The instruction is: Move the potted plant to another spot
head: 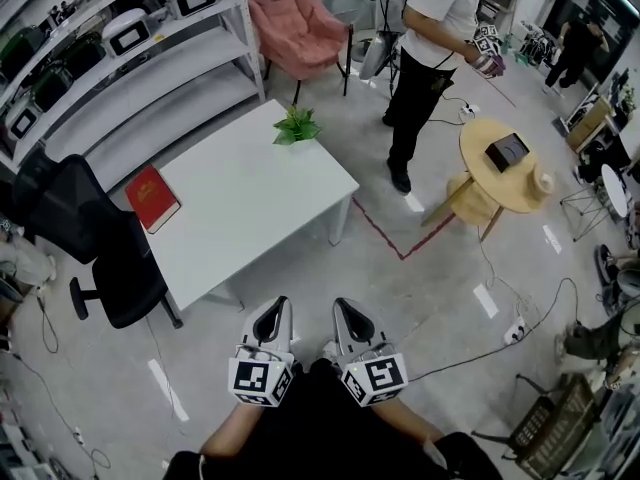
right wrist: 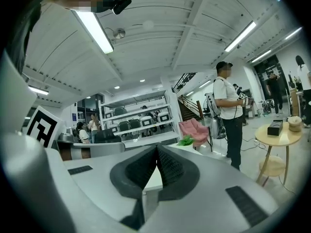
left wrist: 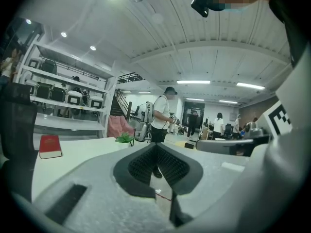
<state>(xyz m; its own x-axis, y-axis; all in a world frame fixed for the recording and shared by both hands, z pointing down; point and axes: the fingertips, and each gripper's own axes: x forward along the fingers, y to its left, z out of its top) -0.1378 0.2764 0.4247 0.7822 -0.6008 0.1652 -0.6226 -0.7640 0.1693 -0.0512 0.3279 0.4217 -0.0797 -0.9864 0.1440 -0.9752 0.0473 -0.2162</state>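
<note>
The potted plant (head: 297, 126) stands upright at the far corner of the white worktop (head: 250, 193), straight ahead of and well apart from the left gripper (head: 278, 309) and right gripper (head: 344, 311), both with fingers closed on nothing, neither clearly nearer.

Looks like a lab: shelves (head: 150, 93) of cased gear (head: 128, 34) at ten o'clock, power strip (head: 515, 332) at four, strip lights (left wrist: 193, 82) overhead.
</note>
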